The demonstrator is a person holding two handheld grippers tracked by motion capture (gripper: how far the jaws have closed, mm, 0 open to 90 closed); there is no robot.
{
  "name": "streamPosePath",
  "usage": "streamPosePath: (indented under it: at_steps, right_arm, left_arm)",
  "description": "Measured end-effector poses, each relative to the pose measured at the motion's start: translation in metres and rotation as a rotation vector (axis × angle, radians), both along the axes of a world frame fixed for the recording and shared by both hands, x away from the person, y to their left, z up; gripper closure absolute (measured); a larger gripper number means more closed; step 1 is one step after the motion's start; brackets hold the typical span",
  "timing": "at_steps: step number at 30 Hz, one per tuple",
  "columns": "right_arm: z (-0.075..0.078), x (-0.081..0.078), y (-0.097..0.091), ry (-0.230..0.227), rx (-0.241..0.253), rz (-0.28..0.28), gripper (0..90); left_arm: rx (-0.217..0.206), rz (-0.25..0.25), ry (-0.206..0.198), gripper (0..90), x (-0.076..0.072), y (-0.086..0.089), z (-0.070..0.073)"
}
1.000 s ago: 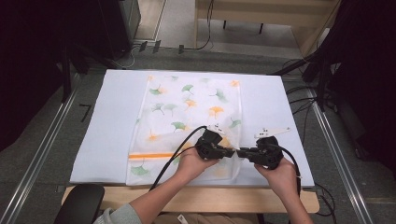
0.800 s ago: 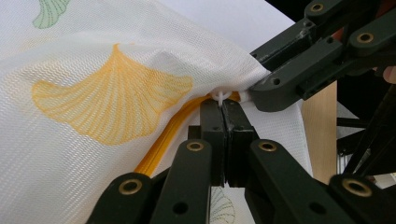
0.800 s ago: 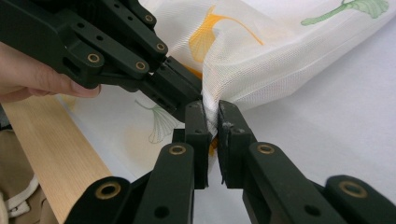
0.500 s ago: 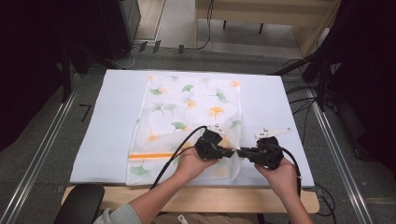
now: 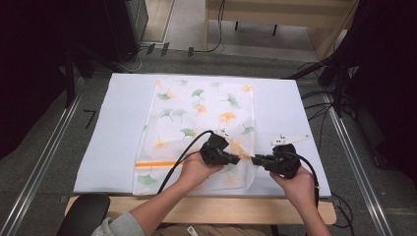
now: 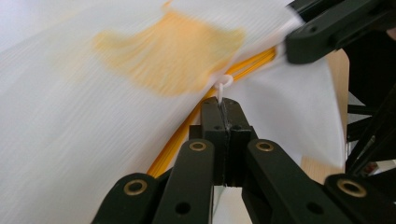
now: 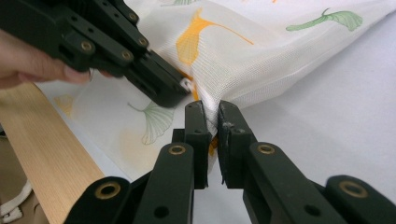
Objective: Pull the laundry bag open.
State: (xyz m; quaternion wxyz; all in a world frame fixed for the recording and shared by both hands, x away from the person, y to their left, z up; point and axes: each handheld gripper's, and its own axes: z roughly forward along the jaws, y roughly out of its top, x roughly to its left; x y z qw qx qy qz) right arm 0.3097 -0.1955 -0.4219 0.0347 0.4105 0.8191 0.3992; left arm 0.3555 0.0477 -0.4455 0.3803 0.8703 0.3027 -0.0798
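Note:
A white mesh bag printed with green and orange ginkgo leaves lies flat on the white mat; an orange zipper runs across it near the front. My left gripper is shut on the bag's small white zipper pull, with its tips at the orange zipper line. Facing it from the right, my right gripper is shut on the bag's cloth at its edge, which it lifts into a ridge. The two grippers nearly touch tip to tip, and the left gripper sits just beyond the right gripper's jaws.
The white mat covers a table with a wooden front edge. Metal rails run along both sides. A black chair back is at the lower left. Cables lie off the table's right side.

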Motion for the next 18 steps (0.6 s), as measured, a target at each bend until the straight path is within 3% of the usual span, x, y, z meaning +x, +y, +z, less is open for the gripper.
streamPosePath:
  at_steps: [10, 13, 18]
  right_arm:
    - [-0.0009, 0.0012, 0.0007, 0.0, -0.001, 0.0, 85.2]
    - [-0.001, 0.0008, 0.002, 0.0, -0.003, 0.006, 85.2]
    - [-0.0011, 0.0007, 0.0025, -0.002, -0.002, 0.007, 85.2]
  left_arm:
    - [0.016, -0.033, -0.003, 90.0, -0.0022, 0.0107, 0.0013]
    - [-0.008, -0.023, -0.003, 90.0, -0.0025, 0.0113, 0.004]
    - [-0.007, -0.023, 0.003, 90.0, -0.0016, 0.0125, 0.0046]
